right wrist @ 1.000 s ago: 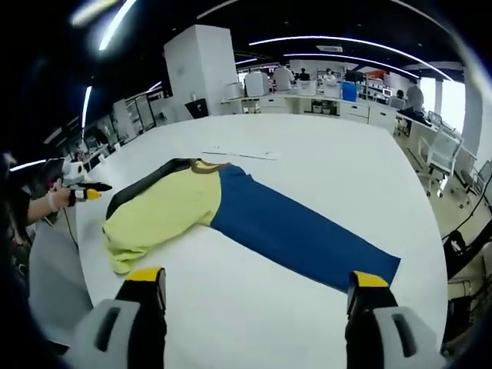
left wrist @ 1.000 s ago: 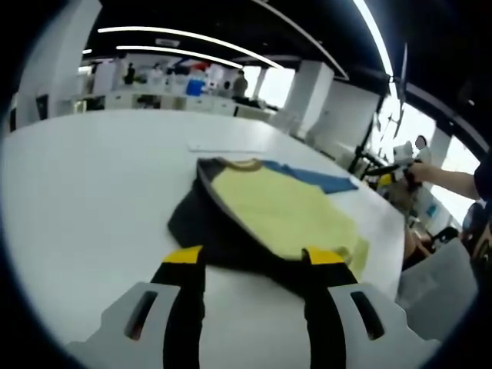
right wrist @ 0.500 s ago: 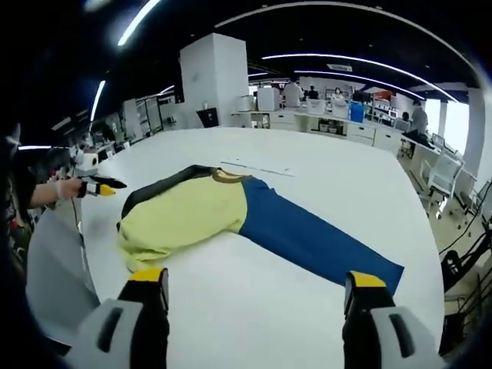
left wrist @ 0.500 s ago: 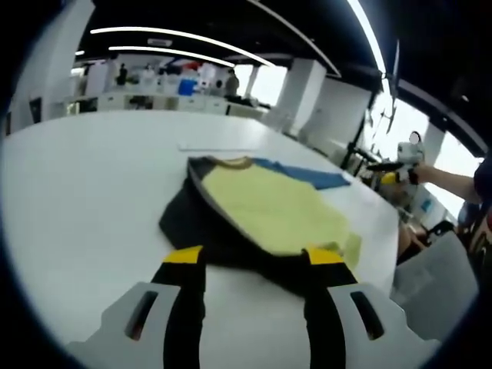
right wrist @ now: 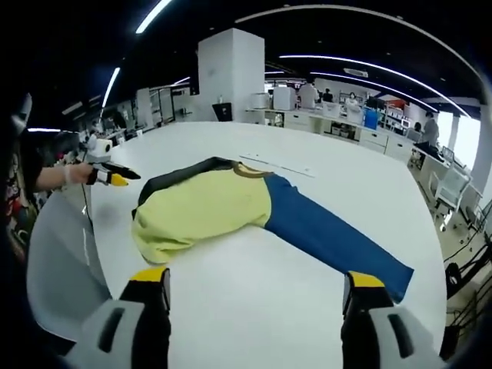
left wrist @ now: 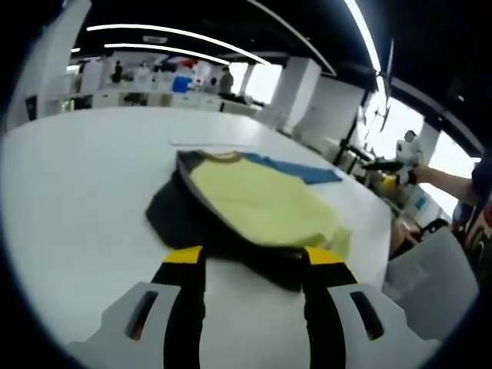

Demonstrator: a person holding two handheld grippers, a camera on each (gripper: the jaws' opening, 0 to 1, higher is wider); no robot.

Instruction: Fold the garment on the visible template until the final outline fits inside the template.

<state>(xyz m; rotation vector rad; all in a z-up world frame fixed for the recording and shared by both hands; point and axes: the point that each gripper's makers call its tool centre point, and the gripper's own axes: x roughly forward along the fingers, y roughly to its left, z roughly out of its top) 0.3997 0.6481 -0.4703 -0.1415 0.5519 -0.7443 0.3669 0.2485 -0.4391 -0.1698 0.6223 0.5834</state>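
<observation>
Across the middle of the white table [right wrist: 254,307] lies the garment [right wrist: 231,204], a soft top with a yellow body, one long blue sleeve [right wrist: 330,238] stretched toward the far right edge and a dark sleeve [left wrist: 184,219] bunched under the yellow on the opposite side. A thin pale line beyond the collar may be the template's edge; I cannot tell its full outline. The left gripper [left wrist: 250,257] hovers at the dark sleeve's near edge, fingers spread wide with nothing between them. The right gripper [right wrist: 254,280] hangs over bare table short of the blue sleeve, fingers likewise wide and empty. Cloth like this looks light, limp and prone to dragging or wrinkling, so a pinch at a cuff, hem corner or shoulder seam should carry a fold cleanly. The blue sleeve's cuff seems the obvious hold.
</observation>
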